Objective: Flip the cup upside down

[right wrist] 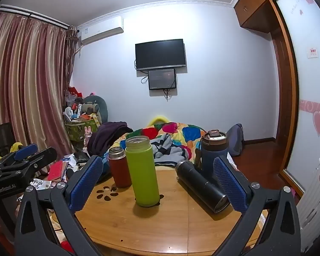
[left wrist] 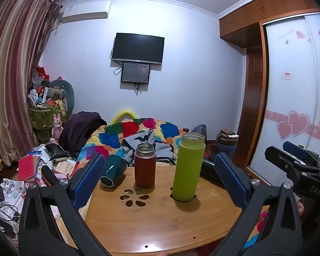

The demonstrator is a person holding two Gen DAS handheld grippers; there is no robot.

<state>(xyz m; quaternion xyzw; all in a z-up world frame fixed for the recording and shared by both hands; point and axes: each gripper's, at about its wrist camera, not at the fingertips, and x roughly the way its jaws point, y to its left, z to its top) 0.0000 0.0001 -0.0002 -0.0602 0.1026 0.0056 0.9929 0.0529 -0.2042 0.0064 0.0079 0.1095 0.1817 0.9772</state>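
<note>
A tall green cup point(left wrist: 188, 167) stands upright and lidless on the wooden table point(left wrist: 160, 224), right of centre; it also shows in the right wrist view point(right wrist: 143, 171). A shorter red cup point(left wrist: 145, 165) stands upright beside it, also in the right wrist view point(right wrist: 119, 166). A teal cup point(left wrist: 114, 170) lies on its side at the table's left edge. A black flask point(right wrist: 202, 186) lies on its side on the right. My left gripper point(left wrist: 160, 179) is open and empty, short of the cups. My right gripper point(right wrist: 160, 183) is open and empty, with the green cup between its fingers' line of sight.
A dark blue lidded tumbler point(right wrist: 214, 149) stands at the table's far right. A flower-shaped cut-out point(left wrist: 134, 197) marks the tabletop. A bed with a colourful quilt point(left wrist: 138, 134) lies behind. Clutter point(left wrist: 32, 170) covers the floor at left. A wardrobe point(left wrist: 288, 106) stands at right.
</note>
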